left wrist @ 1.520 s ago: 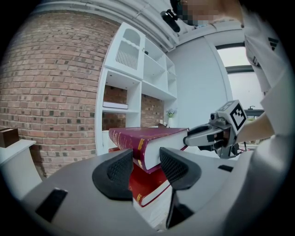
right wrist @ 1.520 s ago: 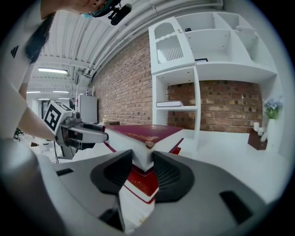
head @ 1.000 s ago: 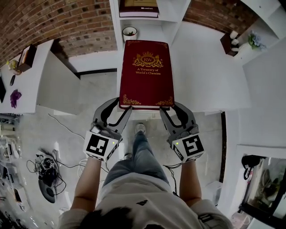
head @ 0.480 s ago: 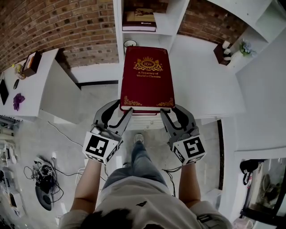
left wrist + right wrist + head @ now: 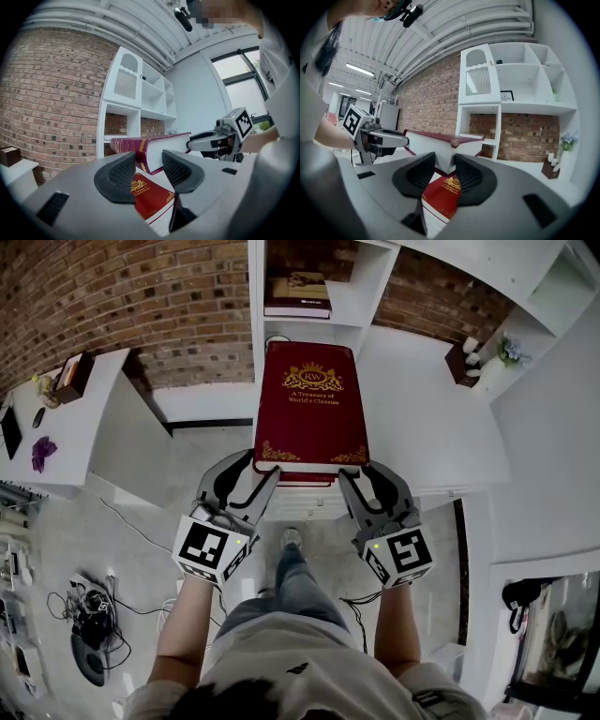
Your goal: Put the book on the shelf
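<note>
A large dark-red book (image 5: 314, 399) with gold print is held flat in front of me, cover up. My left gripper (image 5: 255, 470) is shut on its near left corner and my right gripper (image 5: 356, 470) is shut on its near right corner. In the left gripper view the book (image 5: 154, 146) sits between the pads of the left gripper (image 5: 149, 171). The right gripper view shows the book (image 5: 440, 147) clamped by the right gripper (image 5: 445, 176). The white shelf unit (image 5: 352, 296) stands just beyond the book's far edge, against a brick wall.
Another book (image 5: 298, 294) lies flat in the shelf's middle compartment. A low white counter (image 5: 431, 409) runs to the right, with a small dark box (image 5: 466, 360) of items. A white table (image 5: 75, 418) stands left; cables (image 5: 89, 615) lie on the floor.
The book and both grippers have come closer to the shelf, and more of the shelf compartment with the other book shows. Both grips are unchanged.
</note>
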Available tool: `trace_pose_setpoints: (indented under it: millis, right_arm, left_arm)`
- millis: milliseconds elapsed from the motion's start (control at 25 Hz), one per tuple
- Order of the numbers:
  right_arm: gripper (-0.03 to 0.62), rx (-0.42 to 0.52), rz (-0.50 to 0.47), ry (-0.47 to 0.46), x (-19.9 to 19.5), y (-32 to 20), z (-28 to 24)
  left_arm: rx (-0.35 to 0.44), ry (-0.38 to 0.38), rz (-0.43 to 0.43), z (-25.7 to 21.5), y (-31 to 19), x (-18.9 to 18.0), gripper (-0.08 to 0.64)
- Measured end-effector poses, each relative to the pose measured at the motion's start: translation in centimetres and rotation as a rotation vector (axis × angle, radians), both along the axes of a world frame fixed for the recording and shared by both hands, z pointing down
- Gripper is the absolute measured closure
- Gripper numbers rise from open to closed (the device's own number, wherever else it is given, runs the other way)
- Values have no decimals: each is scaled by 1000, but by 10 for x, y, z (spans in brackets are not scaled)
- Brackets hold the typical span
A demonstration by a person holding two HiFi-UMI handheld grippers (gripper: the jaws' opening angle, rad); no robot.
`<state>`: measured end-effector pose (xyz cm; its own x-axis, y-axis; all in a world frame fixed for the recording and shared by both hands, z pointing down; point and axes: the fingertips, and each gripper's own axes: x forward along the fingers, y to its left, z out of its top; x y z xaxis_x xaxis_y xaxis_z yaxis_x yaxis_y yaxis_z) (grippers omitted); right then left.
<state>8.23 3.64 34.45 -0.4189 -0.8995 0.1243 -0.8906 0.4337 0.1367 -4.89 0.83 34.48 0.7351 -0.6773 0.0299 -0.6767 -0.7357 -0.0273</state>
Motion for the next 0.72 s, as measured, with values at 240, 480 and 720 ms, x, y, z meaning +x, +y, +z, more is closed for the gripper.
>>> trace_pose_setpoints:
  millis: [240,480,720]
  right_arm:
    - [451,26,8,1,-3,-1,-13]
    - [451,44,13,-5,-6,-13,-30]
    - [453,79,23,-11,-5,-26,-45]
  left_arm:
    - [28,-6,-2,-13,-1,-3,373]
    - [44,-2,2,-30,-13,-4,373]
    - [77,13,9,-47,-28,-3,373]
